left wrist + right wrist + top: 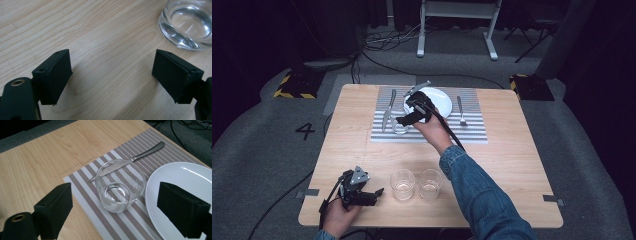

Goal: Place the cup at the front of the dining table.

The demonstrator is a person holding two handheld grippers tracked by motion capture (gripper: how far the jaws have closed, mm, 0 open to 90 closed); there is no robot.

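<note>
We are seeing the left tool (379, 191) resting low at the desk's (512, 155) near-left corner, its jaws spread wide and gripping nothing. Just beside it, 2 empty glasses (402, 184) are standing side by side along the near edge. On the striped placemat (472, 131) toward the far edge, a knife (388, 109) is lying along the left side. The right tool (401, 120) is hovering with its jaws parted on either side of 1 glass (120, 185), not touching it; this glass is sitting on the mat between the knife and a white plate (441, 100). A fork (460, 111) is lying right of the plate.
</note>
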